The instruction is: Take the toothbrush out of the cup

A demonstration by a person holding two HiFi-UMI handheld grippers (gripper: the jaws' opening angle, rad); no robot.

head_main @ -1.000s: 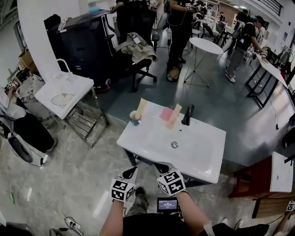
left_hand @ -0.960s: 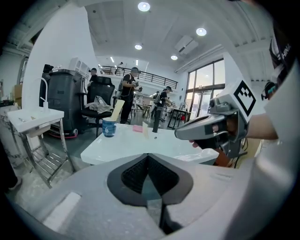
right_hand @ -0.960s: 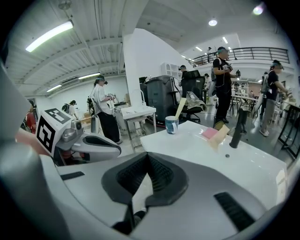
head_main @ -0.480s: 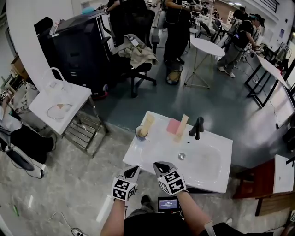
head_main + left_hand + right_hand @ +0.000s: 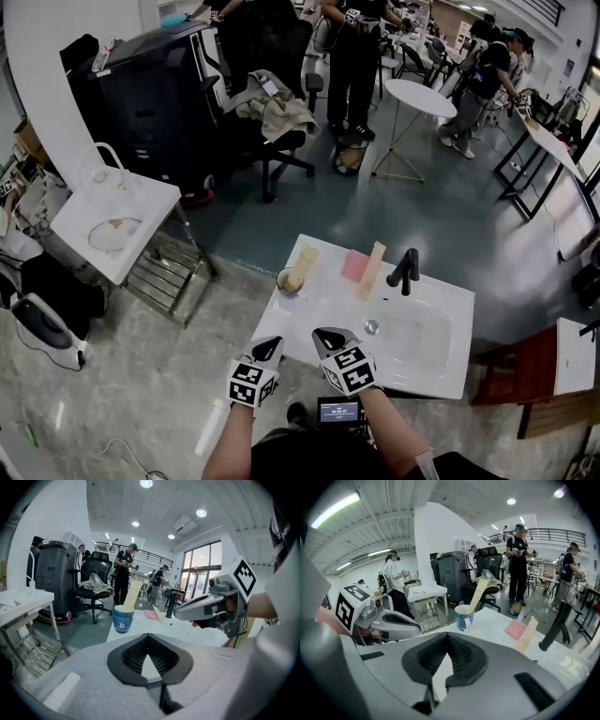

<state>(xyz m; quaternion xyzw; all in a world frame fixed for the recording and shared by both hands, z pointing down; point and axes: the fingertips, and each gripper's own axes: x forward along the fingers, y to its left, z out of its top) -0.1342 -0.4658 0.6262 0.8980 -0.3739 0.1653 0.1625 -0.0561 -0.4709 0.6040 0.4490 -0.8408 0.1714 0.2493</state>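
Observation:
A blue cup (image 5: 288,279) stands at the back left corner of the white washbasin (image 5: 427,361). A beige boxed toothbrush (image 5: 303,263) leans out of it. Both grippers hover side by side at the basin's front edge, well short of the cup. My left gripper (image 5: 268,348) is shut and empty, and my right gripper (image 5: 327,337) is shut and empty too. In the left gripper view the cup (image 5: 122,619) and toothbrush (image 5: 132,592) lie ahead of the shut gripper (image 5: 148,640). In the right gripper view the cup (image 5: 463,616) sits ahead of the shut gripper (image 5: 448,640).
On the basin lie a pink pad (image 5: 354,265) and a second beige pack (image 5: 373,269) beside a black tap (image 5: 405,270). A small white table (image 5: 112,216) stands to the left, an office chair (image 5: 272,131) and a round table (image 5: 419,96) behind, with several people beyond.
The washbasin has drawn closer in the head view. Both grippers, shut throughout, now reach its front edge instead of hanging over the floor.

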